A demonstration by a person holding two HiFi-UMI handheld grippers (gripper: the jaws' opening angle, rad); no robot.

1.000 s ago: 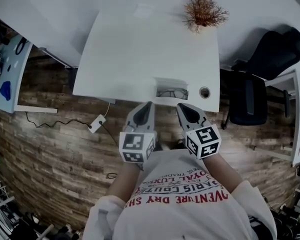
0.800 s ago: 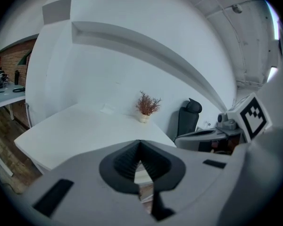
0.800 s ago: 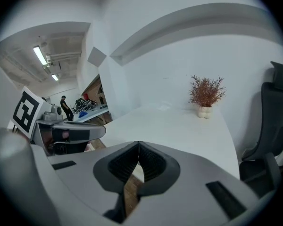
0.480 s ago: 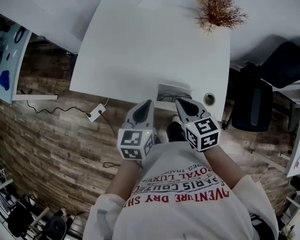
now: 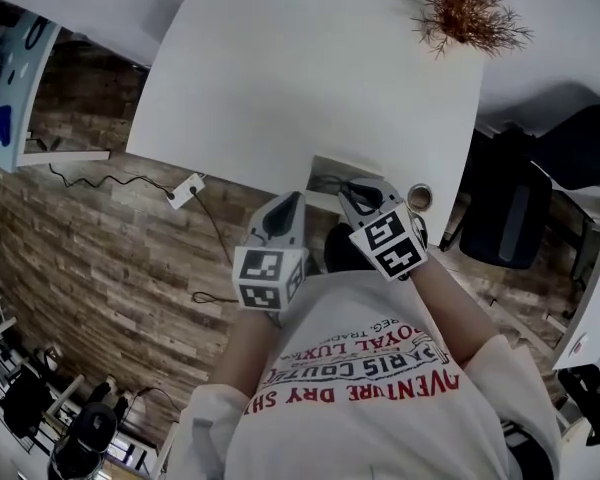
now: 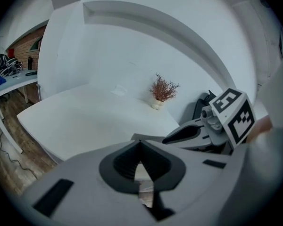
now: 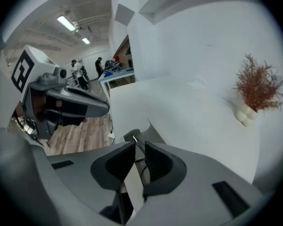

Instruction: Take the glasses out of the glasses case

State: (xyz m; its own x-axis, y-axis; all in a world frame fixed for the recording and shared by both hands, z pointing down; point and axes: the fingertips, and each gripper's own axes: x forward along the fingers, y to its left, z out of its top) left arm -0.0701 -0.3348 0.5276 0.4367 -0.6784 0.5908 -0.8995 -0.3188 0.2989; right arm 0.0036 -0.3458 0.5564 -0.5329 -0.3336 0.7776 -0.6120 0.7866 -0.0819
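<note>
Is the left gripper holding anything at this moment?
No: in the left gripper view the left gripper has its jaw tips together, and nothing sits between them.

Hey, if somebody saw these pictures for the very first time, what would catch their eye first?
Most likely the black-and-white marker cubes at the centre of the head view. One rides on the left gripper, shut near the white table edge. The other rides on the right gripper, open over the open glasses case at that near edge. Next comes the reddish dried plant at the table's far right corner.
</note>
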